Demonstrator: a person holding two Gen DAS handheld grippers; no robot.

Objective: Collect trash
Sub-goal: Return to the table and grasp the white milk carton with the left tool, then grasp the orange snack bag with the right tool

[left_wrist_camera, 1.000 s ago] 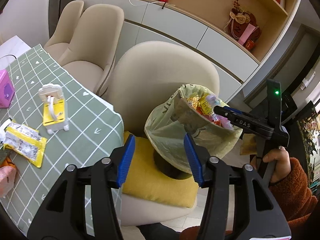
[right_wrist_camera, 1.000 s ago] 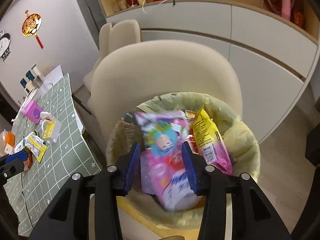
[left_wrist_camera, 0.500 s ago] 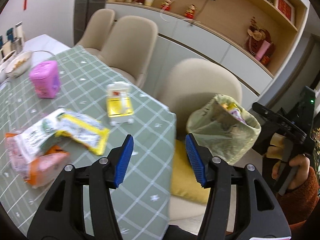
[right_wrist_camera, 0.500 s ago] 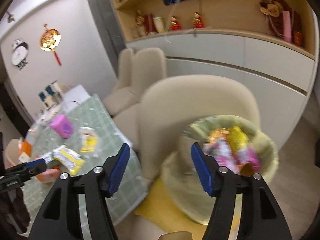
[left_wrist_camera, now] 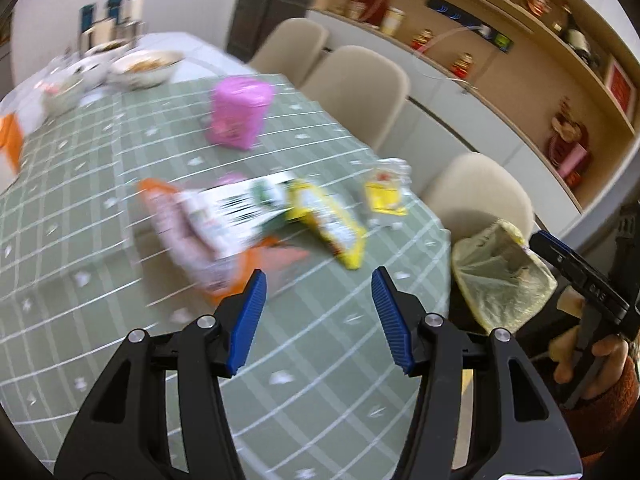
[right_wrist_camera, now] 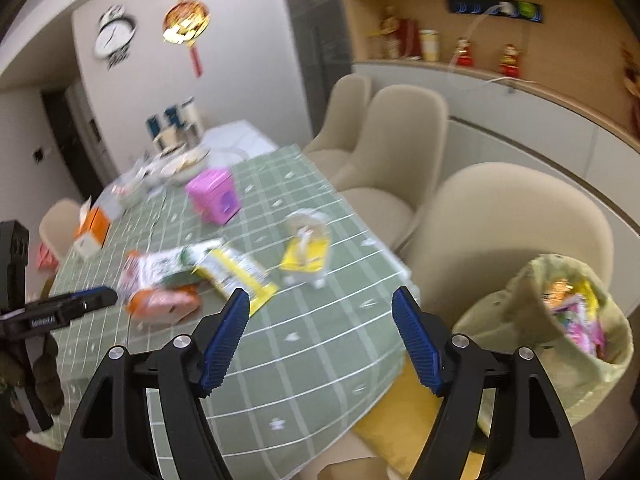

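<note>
Here, our right gripper (right_wrist_camera: 320, 336), jaws just sprung wide and empty, and half-open left gripper (left_wrist_camera: 316, 312) hang over crumpled yellow, white and orange snack wrappers (right_wrist_camera: 192, 280) on the green checked tablecloth (right_wrist_camera: 304, 344).

White wall (right_wrist_camera: 240, 60) behind, with round clock (right_wrist_camera: 114, 38) and gold hanging ornament (right_wrist_camera: 186, 22). Beige chairs (right_wrist_camera: 400, 140) lined along green checked worktop (right_wrist_camera: 320, 344). White cabinets (left_wrist_camera: 460, 128) below wooden shelving (left_wrist_camera: 520, 52) with small red figurines (right_wrist_camera: 464, 52).
</note>
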